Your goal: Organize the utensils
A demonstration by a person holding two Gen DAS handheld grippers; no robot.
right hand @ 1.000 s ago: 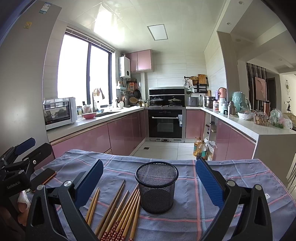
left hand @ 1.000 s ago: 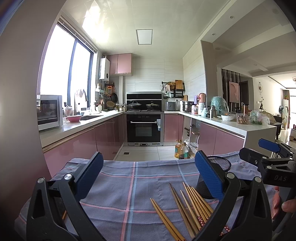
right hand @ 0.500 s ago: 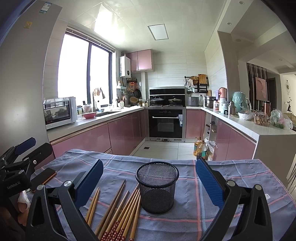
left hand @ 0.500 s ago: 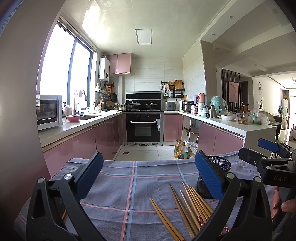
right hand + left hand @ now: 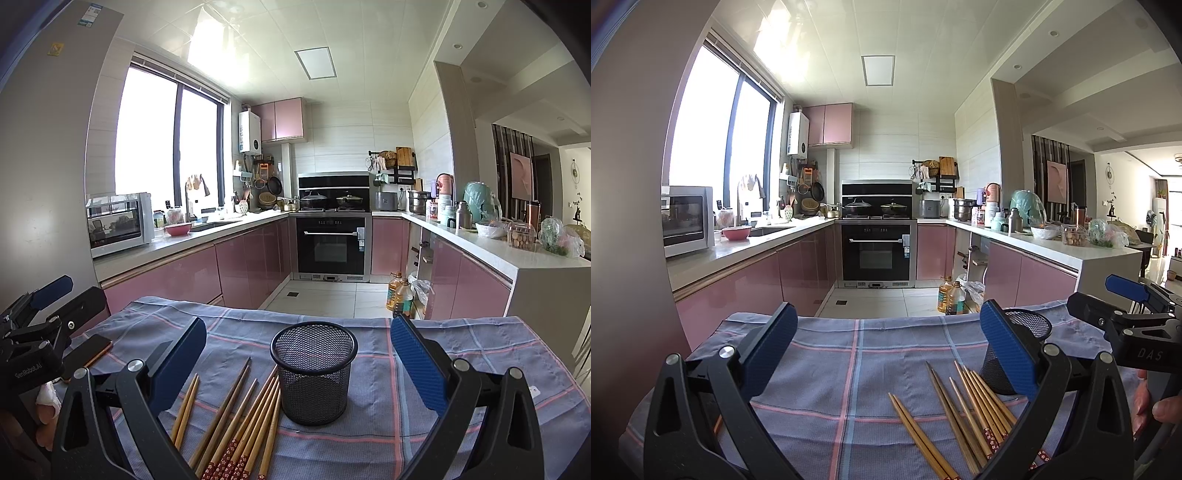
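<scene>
Both tongs hover above the tabletop with jaws wide apart, gripping nothing. The mesh cup stands upright directly ahead of the right tongs. The chopsticks lie loose on the cloth, ahead-right of the left tongs, just beside the cup.

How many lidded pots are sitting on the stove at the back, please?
2: the left pot and the right pot stand side by side on the stove, above the oven. None appears hidden behind them.
</scene>
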